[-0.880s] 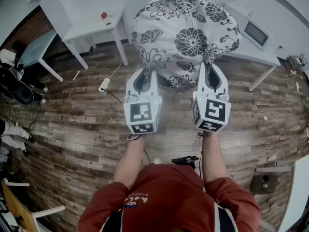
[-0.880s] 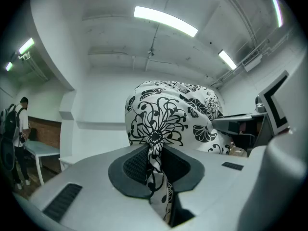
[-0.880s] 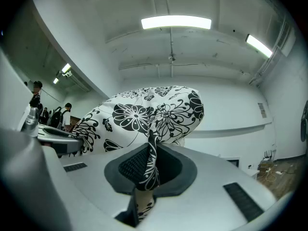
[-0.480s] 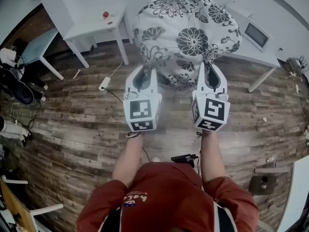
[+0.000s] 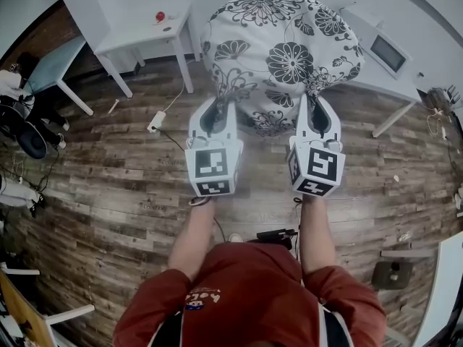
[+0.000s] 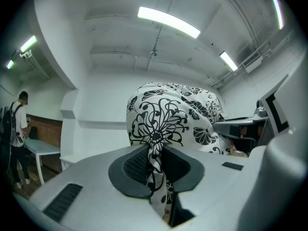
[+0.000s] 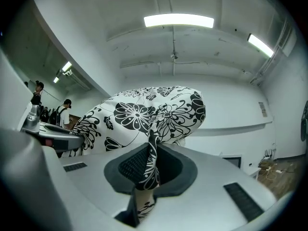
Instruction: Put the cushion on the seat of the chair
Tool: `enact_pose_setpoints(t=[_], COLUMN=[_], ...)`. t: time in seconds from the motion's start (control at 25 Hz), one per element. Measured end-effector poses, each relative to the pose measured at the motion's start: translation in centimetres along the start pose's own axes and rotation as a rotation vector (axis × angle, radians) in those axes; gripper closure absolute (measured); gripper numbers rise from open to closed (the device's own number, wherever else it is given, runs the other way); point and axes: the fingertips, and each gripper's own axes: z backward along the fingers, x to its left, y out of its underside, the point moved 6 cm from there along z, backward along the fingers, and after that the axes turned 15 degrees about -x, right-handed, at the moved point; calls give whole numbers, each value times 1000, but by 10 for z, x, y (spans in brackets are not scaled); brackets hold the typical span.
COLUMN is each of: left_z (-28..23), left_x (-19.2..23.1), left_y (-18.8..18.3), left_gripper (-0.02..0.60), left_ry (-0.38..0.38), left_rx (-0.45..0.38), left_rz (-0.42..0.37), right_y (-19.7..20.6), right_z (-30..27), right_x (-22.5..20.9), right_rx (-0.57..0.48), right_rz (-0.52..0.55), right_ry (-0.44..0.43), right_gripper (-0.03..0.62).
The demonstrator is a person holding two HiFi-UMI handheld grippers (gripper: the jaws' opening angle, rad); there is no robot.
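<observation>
A white cushion [image 5: 282, 53] with black flower print hangs in the air in front of me, held up by both grippers at its near edge. My left gripper [image 5: 215, 114] is shut on the cushion's left corner [image 6: 155, 165]. My right gripper [image 5: 316, 111] is shut on its right corner [image 7: 148, 170]. Both gripper views look upward, and the cushion [image 6: 168, 117] [image 7: 144, 117] bulges above the jaws against the ceiling. No chair seat shows in the gripper views; a light blue seat [image 5: 51, 71] stands at the far left in the head view.
A white table [image 5: 137, 38] with a small red object [image 5: 159, 16] stands at the back left. Another white table [image 5: 391, 74] with a microwave [image 5: 391, 53] is at the back right. A power strip [image 5: 155, 121] and cable lie on the wood floor. People [image 6: 17, 129] stand far off.
The cushion and both grippers have hardly moved; the view has shifted slightly and the cushion sits a little more to the right in the head view.
</observation>
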Motion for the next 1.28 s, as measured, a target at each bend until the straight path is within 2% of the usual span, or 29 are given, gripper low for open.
enact_pose_setpoints(t=[0.32,0.64,1.28], left_z=[5,-2,-14], left_x=[3,1,1], left_y=[-10,2,23], left_gripper=[517,518,518], left_ry=[17,14,7], left_rx=[11,21,-71], left_rz=[11,8,10], right_y=[-8,3,18], right_z=[3,-3,-11], right_x=[5,-1,-5], right_rx=[21,11,-77], right_rz=[-6,5,46], right_ry=[18,15,9], right_gripper=[546,545,546])
